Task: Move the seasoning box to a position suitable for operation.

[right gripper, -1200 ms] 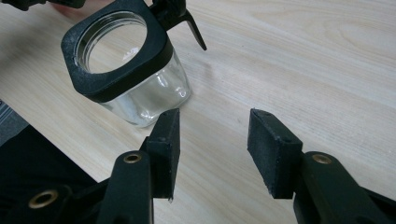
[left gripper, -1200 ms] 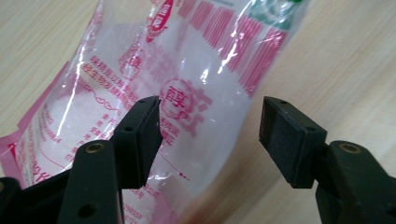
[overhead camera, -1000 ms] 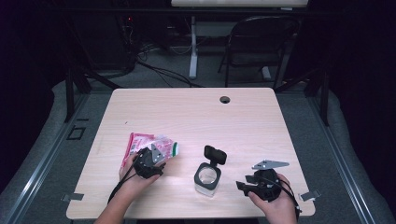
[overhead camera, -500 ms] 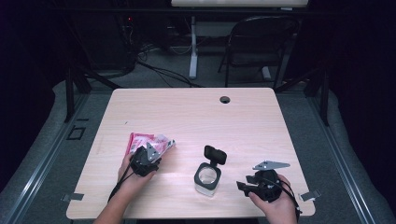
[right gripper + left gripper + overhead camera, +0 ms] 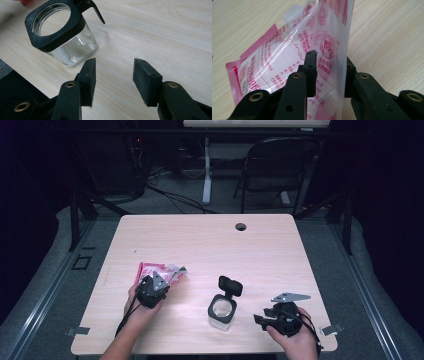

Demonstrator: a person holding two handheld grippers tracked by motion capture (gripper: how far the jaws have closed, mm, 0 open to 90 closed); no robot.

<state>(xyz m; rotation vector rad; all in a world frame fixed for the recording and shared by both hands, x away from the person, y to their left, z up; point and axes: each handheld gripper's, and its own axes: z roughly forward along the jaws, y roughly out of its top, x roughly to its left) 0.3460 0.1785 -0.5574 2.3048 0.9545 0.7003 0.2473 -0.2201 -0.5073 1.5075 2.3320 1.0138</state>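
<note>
The left gripper pinches a crinkly pink-and-clear plastic packet, lifting one edge off the pale wooden table, probably for pouring. The right gripper, jaws spread, waits beside an open, flip-lidded square glass jar.

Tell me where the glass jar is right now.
In the high view the jar stands near the table's front edge, lid flipped open, between the two grippers and nearer the right gripper, whose open jaws point at it.
</note>
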